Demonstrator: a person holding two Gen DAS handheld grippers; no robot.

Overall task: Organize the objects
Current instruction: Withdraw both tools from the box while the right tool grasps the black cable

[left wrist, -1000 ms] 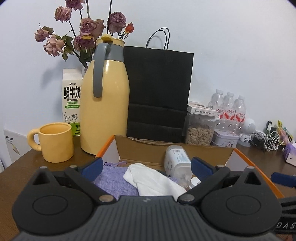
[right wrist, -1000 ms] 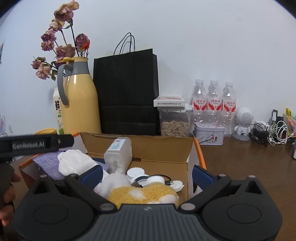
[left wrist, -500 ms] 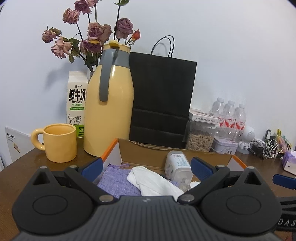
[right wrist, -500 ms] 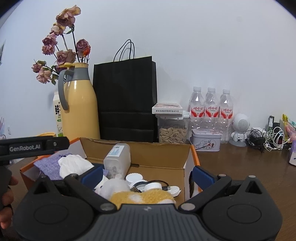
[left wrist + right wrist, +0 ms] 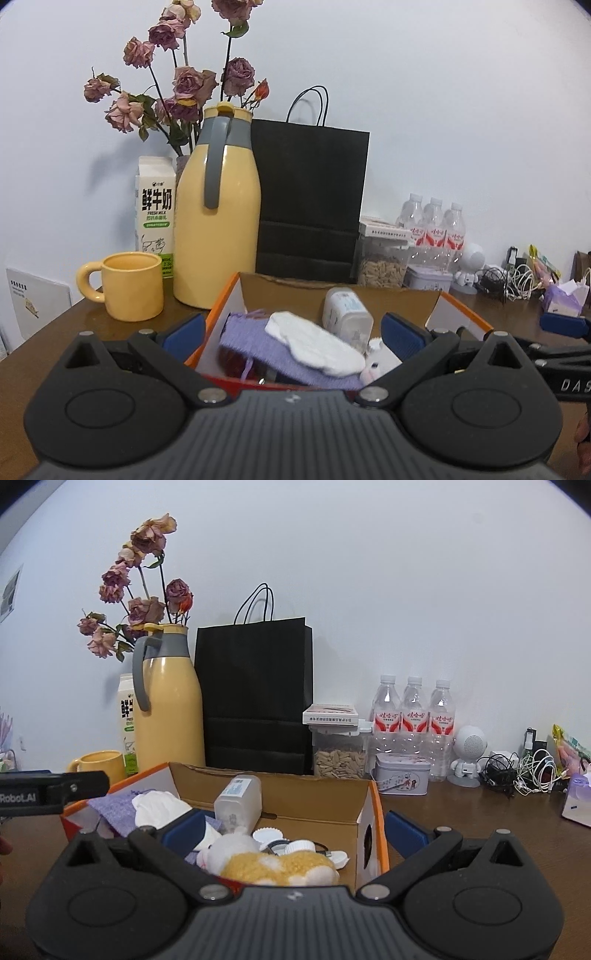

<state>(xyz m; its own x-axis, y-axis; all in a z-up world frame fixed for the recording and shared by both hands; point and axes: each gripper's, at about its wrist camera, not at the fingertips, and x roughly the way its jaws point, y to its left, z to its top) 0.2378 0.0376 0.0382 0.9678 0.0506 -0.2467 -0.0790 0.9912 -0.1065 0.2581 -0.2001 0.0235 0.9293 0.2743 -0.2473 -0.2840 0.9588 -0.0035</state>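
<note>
An open cardboard box (image 5: 317, 801) with orange edges sits on the brown wooden desk (image 5: 461, 812), holding a knitted purple cloth (image 5: 258, 347), a soft white cloth (image 5: 314, 339), a clear plastic bottle (image 5: 238, 803) lying tilted, white caps and a fuzzy yellow-and-white plush (image 5: 280, 866). Both the left tool (image 5: 293, 334) and the right tool (image 5: 293, 834) are spread wide and hold nothing, each just near the box's near edge. Far behind, against the white wall, stand a glossy yellow jug (image 5: 218, 229), a matte black paper bag (image 5: 310, 199) and a yellow mug (image 5: 129, 286).

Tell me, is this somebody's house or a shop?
Probably somebody's home: a wooden table against a plain wall holds a yellow thermos jug with a matching mug, dried roses and a tangle of charging cables.
</note>
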